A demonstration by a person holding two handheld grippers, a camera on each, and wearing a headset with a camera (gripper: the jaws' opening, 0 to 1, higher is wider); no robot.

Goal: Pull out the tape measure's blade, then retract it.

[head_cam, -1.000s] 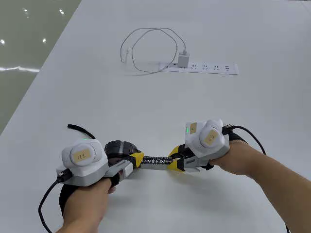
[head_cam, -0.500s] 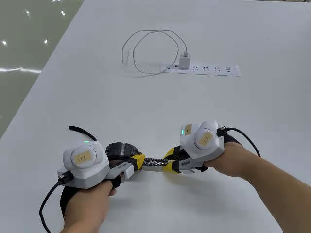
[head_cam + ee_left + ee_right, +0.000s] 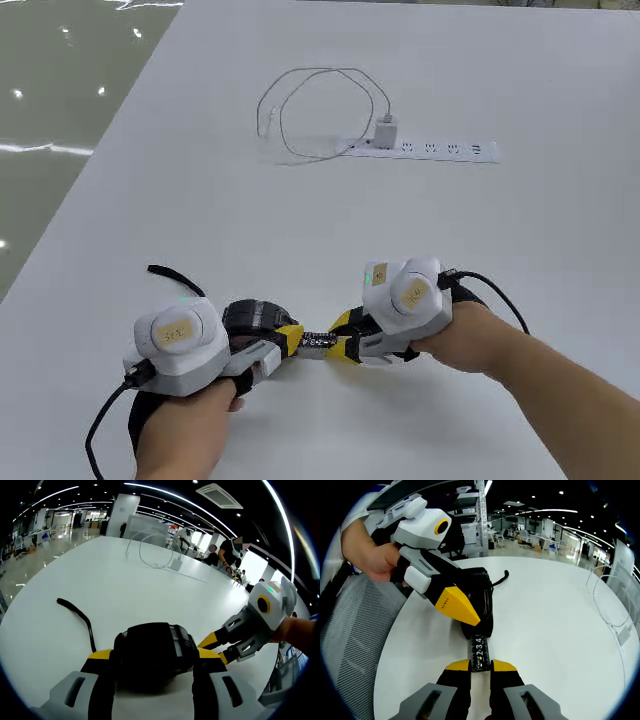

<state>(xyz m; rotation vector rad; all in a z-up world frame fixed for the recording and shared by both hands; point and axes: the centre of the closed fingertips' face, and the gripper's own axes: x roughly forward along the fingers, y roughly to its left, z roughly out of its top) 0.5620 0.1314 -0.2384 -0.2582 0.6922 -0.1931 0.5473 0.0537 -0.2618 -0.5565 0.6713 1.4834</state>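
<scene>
Black blade (image 3: 479,653) reads 2 3 4, probably, between right gripper (image 3: 480,667) jaws.

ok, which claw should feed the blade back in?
Right. The right claw is shut on the blade, a short stretch from the case; the left claw is clamped around the case, steadying it.

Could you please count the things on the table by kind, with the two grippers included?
Grippers: 2 (left, right)
Tape measure: 1, with its blade between the right gripper's fingers
Power strip: 1
Charger with cable: 1
Total: 5
</scene>
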